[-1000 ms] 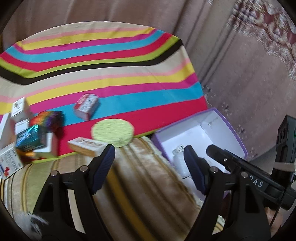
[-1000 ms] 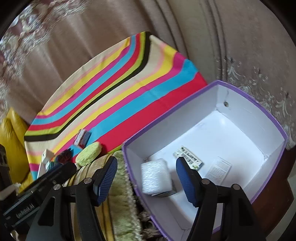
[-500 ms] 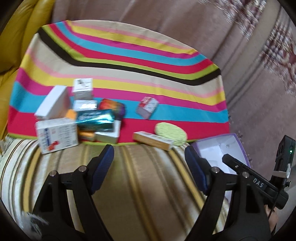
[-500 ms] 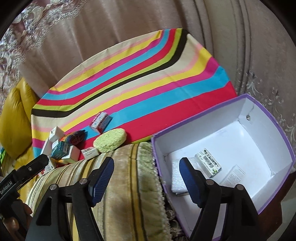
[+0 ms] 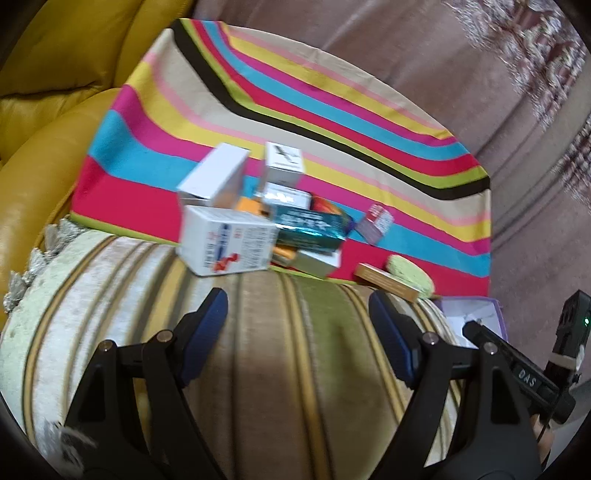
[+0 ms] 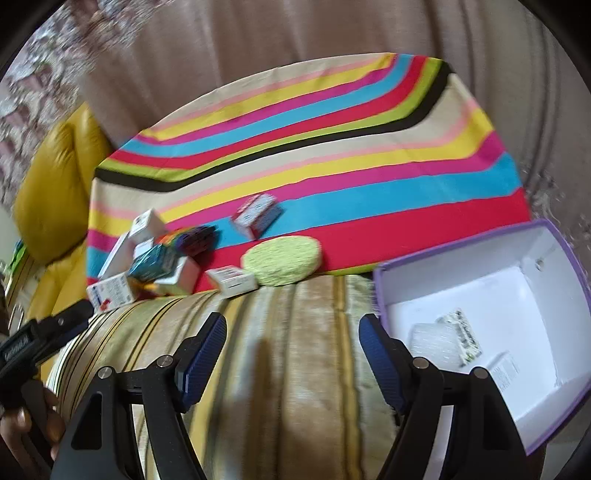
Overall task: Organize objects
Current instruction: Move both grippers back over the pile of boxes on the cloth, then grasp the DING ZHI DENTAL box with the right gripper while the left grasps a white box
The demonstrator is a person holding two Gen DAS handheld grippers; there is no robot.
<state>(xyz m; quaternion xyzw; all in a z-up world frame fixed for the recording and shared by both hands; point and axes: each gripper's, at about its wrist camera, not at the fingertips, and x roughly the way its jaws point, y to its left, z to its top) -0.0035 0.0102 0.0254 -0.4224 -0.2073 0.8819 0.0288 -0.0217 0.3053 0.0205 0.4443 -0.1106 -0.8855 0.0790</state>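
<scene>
A heap of small boxes lies on the striped cloth (image 5: 332, 110): a white box with red and blue print (image 5: 229, 243), a teal foil box (image 5: 310, 225), and plain white ones behind. To their right are a red-and-white box (image 5: 376, 221), a tan long box (image 5: 388, 282) and a green round sponge (image 5: 410, 275). My left gripper (image 5: 297, 314) hangs open and empty over the striped cushion, just short of the heap. My right gripper (image 6: 291, 332) is open and empty too, left of the purple-rimmed white box (image 6: 569, 258). That box holds a white bumpy item (image 6: 432, 339) and a patterned packet (image 6: 461, 336).
A beige and green striped cushion (image 6: 295, 387) fills the foreground under both grippers. A yellow leather seat (image 5: 55, 129) lies to the left. A brown curtain (image 6: 295, 33) hangs behind the cloth. A hand (image 6: 22, 421) holds the other gripper at the left edge.
Both views have swung left. The heap of boxes has come to the middle of the left view. The purple box has slid from under the right gripper to its right side, and the right jaws have widened.
</scene>
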